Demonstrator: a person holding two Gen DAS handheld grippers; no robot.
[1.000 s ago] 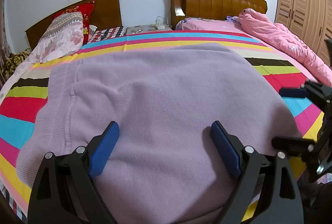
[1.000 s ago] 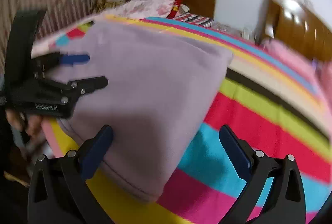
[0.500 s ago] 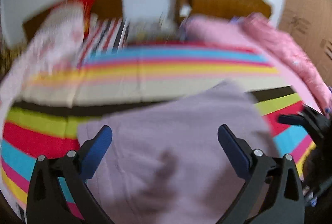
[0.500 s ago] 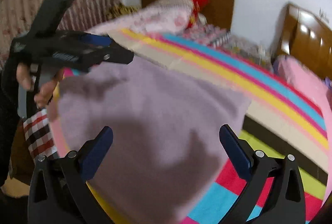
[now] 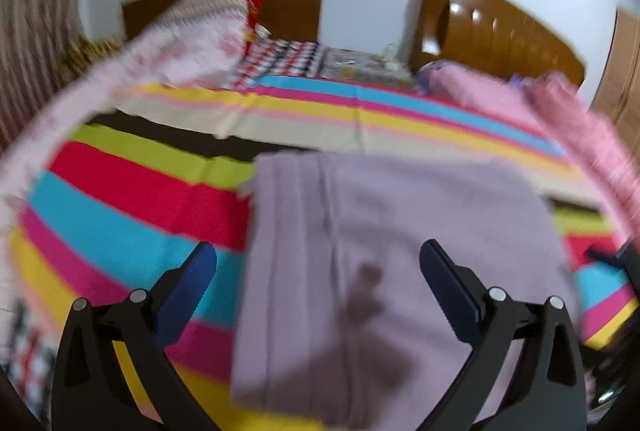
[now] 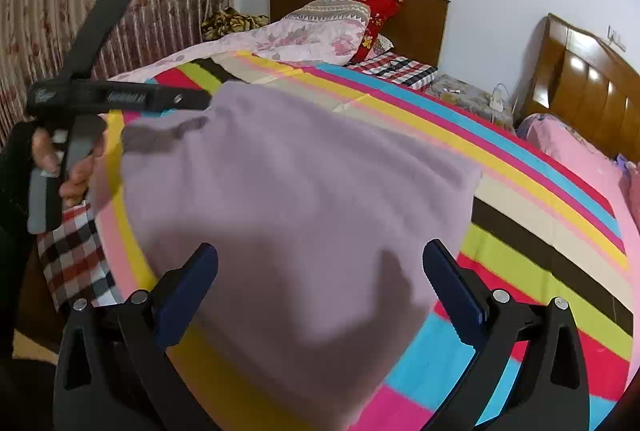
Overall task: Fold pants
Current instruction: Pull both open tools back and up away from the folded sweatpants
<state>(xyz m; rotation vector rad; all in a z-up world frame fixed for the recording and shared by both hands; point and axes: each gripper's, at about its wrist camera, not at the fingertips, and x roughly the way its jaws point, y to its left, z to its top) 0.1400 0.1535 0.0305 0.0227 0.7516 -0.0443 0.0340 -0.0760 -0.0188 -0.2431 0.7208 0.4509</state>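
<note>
Two grippers over the striped bedspread [image 6: 520, 215], nothing held. Lilac pants [image 6: 288, 207] lie folded flat near the bed's front edge. Left gripper [image 5: 318, 285] jaws wide apart after just opening, empty; right gripper [image 6: 320, 287] also spread, empty. Risk: a low pad snags the top layer and the fold slides open.

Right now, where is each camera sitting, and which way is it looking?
Left wrist: sits on the left gripper, looking down and forward over the purple pants on the striped bedspread toward the headboards; its own open fingers show.
Right wrist: sits on the right gripper, looking across the pants; its open fingers, the left gripper and a hand show.
Shared: pants, bedspread, red pillow.
</note>
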